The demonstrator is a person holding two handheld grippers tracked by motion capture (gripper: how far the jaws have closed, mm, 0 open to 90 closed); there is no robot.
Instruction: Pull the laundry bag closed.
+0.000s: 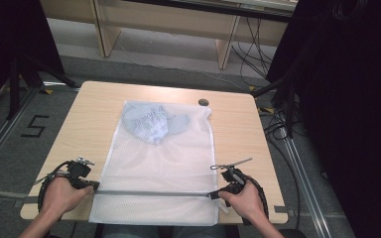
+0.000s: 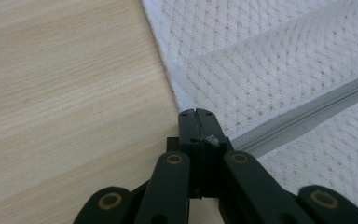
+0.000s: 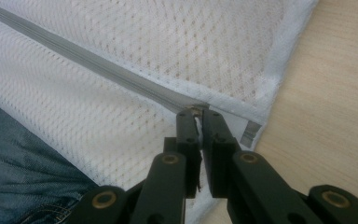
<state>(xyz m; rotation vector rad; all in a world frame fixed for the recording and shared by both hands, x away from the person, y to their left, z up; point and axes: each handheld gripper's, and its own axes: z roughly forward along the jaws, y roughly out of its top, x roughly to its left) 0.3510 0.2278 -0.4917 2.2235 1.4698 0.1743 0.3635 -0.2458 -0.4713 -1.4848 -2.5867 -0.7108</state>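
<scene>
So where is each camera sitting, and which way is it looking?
High view: above the person's side, looking forward and down on the table; both hands and forearms show.
Left gripper view: rides the left gripper, looking along its shut jaws.
Right gripper view: rides the right gripper, looking along its jaws; jeans show.
All three share the white mesh bag and its grey zipper.

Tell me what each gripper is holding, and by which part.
The left gripper pinches the mesh laundry bag at the left end of its zipper. The right gripper is shut on the zipper pull at the right end.
</scene>
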